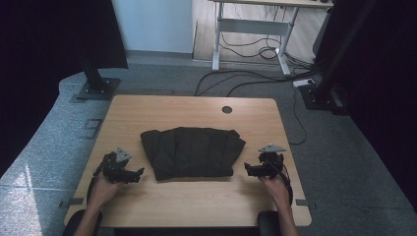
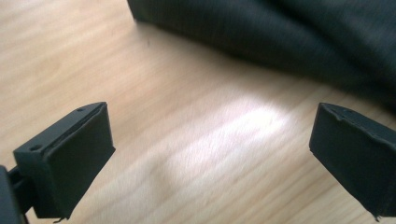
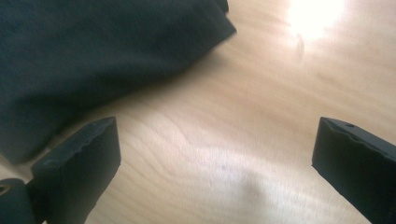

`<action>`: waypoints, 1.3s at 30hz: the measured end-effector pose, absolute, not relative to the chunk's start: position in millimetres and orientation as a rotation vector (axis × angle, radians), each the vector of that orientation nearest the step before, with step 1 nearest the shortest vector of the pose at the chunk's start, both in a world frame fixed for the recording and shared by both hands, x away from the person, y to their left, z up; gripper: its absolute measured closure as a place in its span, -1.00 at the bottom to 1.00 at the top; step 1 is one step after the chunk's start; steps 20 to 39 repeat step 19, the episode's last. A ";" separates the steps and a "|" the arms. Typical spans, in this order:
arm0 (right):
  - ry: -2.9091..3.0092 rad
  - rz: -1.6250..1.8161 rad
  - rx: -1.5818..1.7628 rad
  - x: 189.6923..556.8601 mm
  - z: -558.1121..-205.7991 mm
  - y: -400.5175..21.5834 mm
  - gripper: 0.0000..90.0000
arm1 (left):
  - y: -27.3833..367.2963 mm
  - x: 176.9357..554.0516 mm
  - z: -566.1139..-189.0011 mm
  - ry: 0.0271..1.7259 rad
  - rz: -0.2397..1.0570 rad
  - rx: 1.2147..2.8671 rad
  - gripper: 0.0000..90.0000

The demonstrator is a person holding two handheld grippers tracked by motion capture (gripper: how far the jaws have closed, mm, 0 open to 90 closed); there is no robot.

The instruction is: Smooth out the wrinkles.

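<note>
Cloth (image 1: 193, 152): dark, folded into a flat wide stack, lying on the wooden surface (image 1: 196, 201) between your two claws. Neither one touches it.

Left claw (image 1: 139, 173): you hold it low over the surface, tips pointing toward the cloth's near left corner, just beside it but clear. Its own view has both jaws spread wide with bare wood between them; cloth edge (image 2: 280, 42) runs across above and to the right of the tips. Nothing gripped.

Right claw (image 1: 248, 169): mirror setup, just off the cloth's near right corner, tips aimed in at it. Jaws stand wide apart here too, bare wood between them. From this claw the cloth (image 3: 93, 51) sits ahead and to the left, its corner ending short of the left jaw. Nothing gripped.

Your hands (image 1: 104, 191) come in from the near edge, one on each claw.
</note>
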State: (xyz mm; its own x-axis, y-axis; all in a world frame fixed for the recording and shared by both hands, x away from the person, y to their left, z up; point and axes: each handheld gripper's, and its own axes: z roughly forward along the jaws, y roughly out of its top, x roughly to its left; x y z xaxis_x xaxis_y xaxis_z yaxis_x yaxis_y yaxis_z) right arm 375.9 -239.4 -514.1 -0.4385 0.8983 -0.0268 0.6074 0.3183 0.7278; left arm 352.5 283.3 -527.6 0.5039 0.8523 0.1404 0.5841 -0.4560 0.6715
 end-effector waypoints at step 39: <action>2.156 0.915 1.387 372.3 -556.7 -253.3 -1.00 | 296.8 357.6 -547.5 1.177 0.431 2.175 -1.00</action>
